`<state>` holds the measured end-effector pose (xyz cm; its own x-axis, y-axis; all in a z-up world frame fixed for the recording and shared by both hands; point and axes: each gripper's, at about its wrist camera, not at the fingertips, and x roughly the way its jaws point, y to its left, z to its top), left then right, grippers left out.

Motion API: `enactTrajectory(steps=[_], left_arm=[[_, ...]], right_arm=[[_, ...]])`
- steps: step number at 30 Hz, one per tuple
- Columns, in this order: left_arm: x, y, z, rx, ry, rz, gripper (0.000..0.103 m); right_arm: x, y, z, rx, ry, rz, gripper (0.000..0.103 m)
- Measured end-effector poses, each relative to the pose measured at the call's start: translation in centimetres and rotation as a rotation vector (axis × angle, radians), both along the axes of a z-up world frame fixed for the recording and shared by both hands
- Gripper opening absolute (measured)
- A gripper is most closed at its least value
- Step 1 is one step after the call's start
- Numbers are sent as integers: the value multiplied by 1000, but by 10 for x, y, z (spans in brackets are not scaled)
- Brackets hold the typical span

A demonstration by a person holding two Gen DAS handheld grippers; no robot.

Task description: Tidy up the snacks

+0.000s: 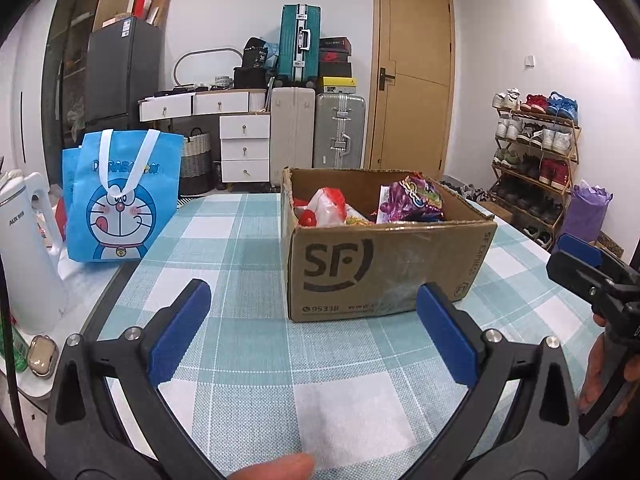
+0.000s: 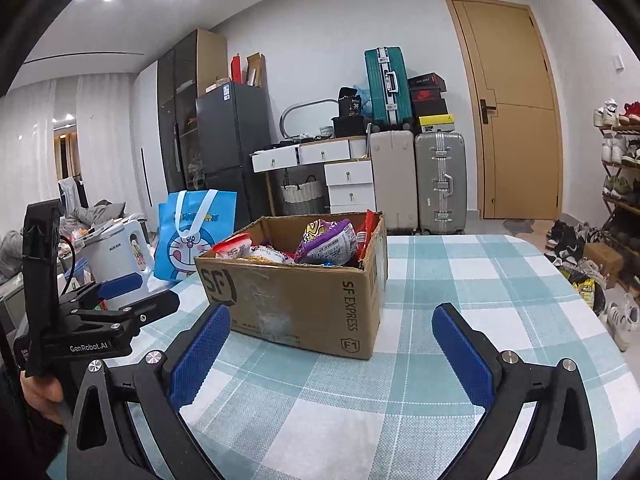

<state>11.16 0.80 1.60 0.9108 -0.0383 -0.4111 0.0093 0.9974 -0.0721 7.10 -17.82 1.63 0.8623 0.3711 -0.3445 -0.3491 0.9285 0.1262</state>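
On the checked counter (image 1: 248,240), the snack-filled cardboard box (image 1: 376,264) sits just beyond both empty, wide-spread grippers, left gripper (image 1: 312,332) and right gripper (image 2: 332,356) about equally near.

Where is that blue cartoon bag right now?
In both views the blue bag stands left of the cardboard box, beside the white kettle.

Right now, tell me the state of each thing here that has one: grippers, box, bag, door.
Left gripper: open, empty, above the checked tablecloth.
Right gripper: open, empty.
Brown cardboard SF box: upright, top open, snack packets inside.
Purple snack packet: in the box, sticking above its rim.
Blue cartoon tote bag: standing upright, left of the box.
Tan wooden door: closed.
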Motion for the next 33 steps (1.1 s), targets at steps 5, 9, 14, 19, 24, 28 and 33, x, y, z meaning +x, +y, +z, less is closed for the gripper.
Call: enactTrajectory(steps=[5, 9, 14, 19, 24, 28, 33], left_arm=[[0, 1, -3, -4, -7, -1, 103], [0, 1, -3, -3, -7, -9, 103], [-1, -3, -2, 11, -8, -15, 103], [-1, -4, -3, 12, -13, -12, 103], [-2, -3, -2, 9, -12, -11, 103], [-2, -3, -2, 9, -12, -12, 103], [-2, -3, -2, 9, -12, -11, 103]], right_arm=[[-2, 0, 1, -2, -9, -10, 103], [-4, 2, 2, -16, -15, -11, 103], [-6, 10, 2, -51, -30, -1, 103], [-8, 14, 1, -71, -41, 3, 103], [-8, 15, 2, -69, -38, 4, 103], [-8, 14, 2, -70, -38, 5, 103], [-8, 15, 1, -70, -38, 5, 103]])
